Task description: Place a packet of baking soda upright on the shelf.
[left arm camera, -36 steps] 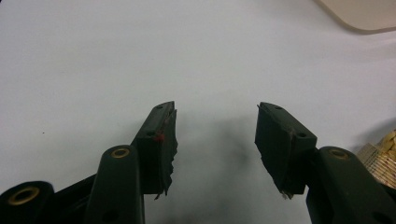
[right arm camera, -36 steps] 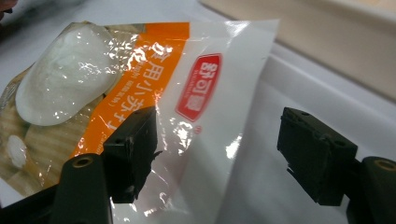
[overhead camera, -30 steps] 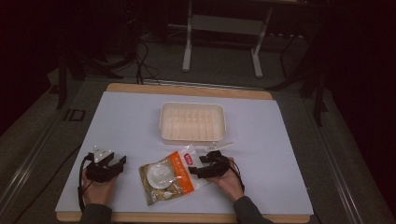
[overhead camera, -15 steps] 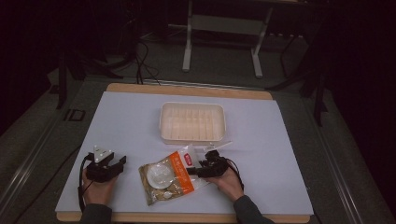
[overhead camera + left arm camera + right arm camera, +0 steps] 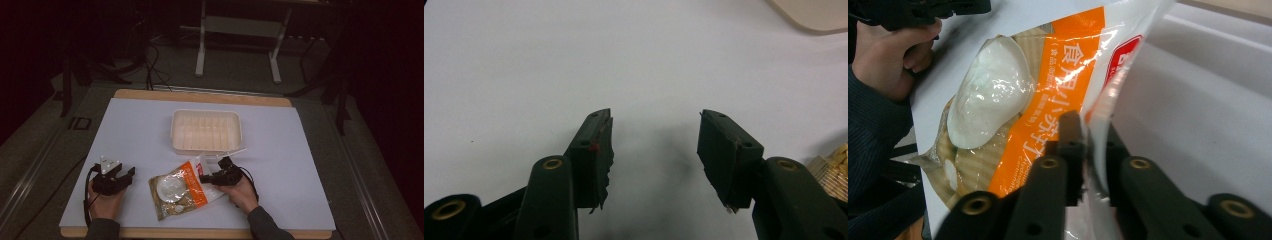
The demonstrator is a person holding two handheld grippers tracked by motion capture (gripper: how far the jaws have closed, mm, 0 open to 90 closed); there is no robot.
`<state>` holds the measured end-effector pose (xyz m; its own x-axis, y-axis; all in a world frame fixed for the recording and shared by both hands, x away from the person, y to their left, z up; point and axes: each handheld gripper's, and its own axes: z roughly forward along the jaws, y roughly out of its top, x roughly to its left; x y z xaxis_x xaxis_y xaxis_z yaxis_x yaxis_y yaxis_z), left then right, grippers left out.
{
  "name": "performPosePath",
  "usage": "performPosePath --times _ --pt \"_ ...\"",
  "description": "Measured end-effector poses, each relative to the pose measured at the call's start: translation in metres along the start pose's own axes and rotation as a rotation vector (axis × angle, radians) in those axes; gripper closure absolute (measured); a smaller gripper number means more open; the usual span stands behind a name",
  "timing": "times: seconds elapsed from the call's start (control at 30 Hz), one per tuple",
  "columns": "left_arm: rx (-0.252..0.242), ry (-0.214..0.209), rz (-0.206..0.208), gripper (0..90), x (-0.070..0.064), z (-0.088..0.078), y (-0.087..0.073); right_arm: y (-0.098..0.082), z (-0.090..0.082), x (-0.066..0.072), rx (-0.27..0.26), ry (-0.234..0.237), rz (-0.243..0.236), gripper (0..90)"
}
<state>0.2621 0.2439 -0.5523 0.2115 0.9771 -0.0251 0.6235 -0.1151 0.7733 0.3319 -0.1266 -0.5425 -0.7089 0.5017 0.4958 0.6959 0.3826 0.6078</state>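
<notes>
An orange-and-clear snack bag with a white round item inside lies near the table's front edge. My right gripper is shut on the bag's right edge. In the right gripper view its jaws pinch the clear plastic of the snack bag, which lifts slightly there. My left gripper rests on the table left of the bag, apart from it. In the left gripper view the left gripper stands open over bare white table, with a corner of the bag at the right edge.
A cream rectangular tray sits at the table's middle, beyond the bag. The white table surface has free room on both sides. Stands and cables lie on the dark floor behind the table.
My right gripper has moved slightly left and closed on the bag's right edge. The left gripper has stayed in place.
</notes>
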Motion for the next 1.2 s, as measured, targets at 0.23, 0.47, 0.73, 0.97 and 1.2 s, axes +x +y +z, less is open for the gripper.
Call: performPosePath --times 0.23,0.47,0.73,0.97,1.2 --pt "-0.001 -0.001 -0.004 47.9 0.0 0.0 0.0 0.006 -0.004 0.009 0.005 -0.023 -0.047 89.9" --pt "-0.002 0.0 -0.002 47.9 0.0 0.0 0.0 0.013 -0.011 0.02 -0.003 -0.025 -0.067 90.0" --pt "-0.004 0.001 -0.001 47.9 0.0 0.0 0.0 0.028 -0.017 0.036 0.002 -0.006 -0.077 90.0" --pt "-0.002 0.0 0.0 47.9 0.0 0.0 0.0 0.038 -0.018 0.05 -0.002 0.012 -0.082 90.0" --pt "-0.004 0.0 0.0 47.9 0.0 0.0 0.0 0.05 -0.022 0.067 -0.028 0.047 -0.102 90.0"
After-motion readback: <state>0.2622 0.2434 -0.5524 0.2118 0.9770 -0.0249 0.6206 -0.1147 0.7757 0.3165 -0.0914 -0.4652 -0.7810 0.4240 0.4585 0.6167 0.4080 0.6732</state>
